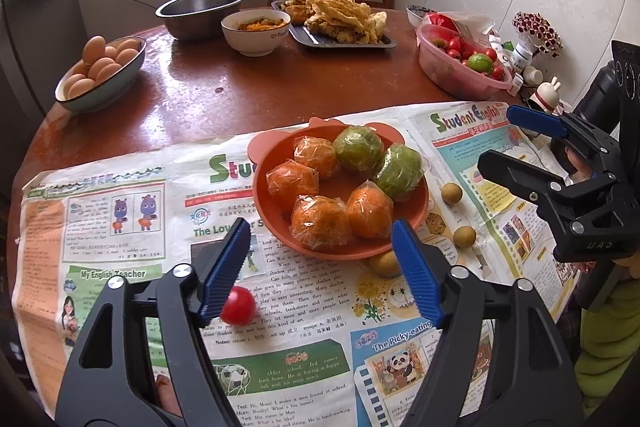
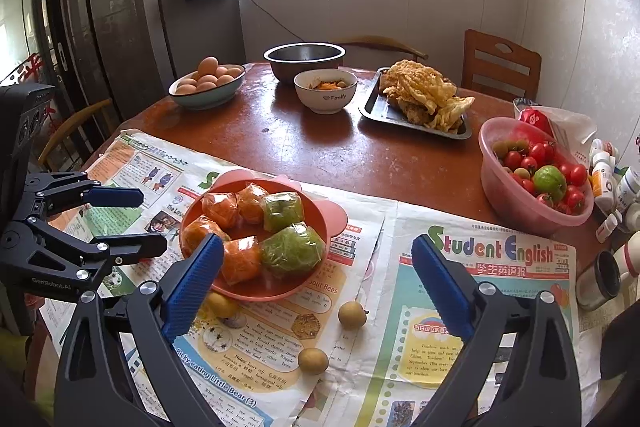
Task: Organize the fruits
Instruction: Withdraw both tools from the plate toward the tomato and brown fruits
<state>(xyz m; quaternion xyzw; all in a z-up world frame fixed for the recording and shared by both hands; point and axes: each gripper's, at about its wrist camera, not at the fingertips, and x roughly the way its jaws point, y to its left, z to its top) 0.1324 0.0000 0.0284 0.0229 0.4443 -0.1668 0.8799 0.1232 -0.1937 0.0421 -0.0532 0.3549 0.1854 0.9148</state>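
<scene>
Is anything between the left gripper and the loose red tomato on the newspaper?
Nothing visible. The red tomato lies on the newspaper beside the open left gripper, partly hidden behind one finger.

Glossy wooden table [image 2: 320,155], matt paper newspaper [image 2: 480,291], shiny metal bowl [image 2: 304,61], crinkly film-wrapped fruits [image 2: 292,247]

Six wrapped citrus [image 1: 320,223] in orange plate [image 1: 276,227], longans [image 2: 352,314], tomato [image 1: 239,305] on newspaper [image 1: 120,239]

Left claw [image 1: 324,267], right claw [image 2: 320,287] agape
</scene>
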